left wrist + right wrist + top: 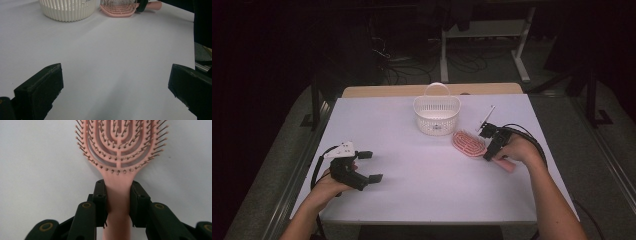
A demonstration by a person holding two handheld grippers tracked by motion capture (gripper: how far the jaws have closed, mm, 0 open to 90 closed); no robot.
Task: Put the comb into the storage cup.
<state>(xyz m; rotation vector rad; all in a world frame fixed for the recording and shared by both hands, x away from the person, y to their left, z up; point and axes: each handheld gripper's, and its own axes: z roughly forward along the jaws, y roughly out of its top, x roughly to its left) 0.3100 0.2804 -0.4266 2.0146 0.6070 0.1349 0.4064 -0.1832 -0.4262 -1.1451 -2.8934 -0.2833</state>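
From above: white table (427, 190) running to a tan strip along the far edge, dark floor on every side. White slotted basket (437, 116) with an upright handle, standing near the far edge at the middle. Pink hairbrush (470, 144) lying flat just right of the basket and a little nearer, bristles up, handle end pointing toward the right edge. Right gripper (490, 145) set over the brush handle, close to the table's right edge. Left gripper (368, 166) low over the near-left part of the table, jaws spread wide with nothing between. Broad bare surface between the two hands and out to the near edge.

Along the left gripper: two black jaws far apart at the bottom corners, bare tabletop stretching ahead to the basket (67, 10) and brush (120, 9) at the top; table edge at far right.

Along the right gripper (118, 200): jaws narrow, pads pressed on either side of the brush (117, 147) neck just below the bristle head; bare white table on both sides.
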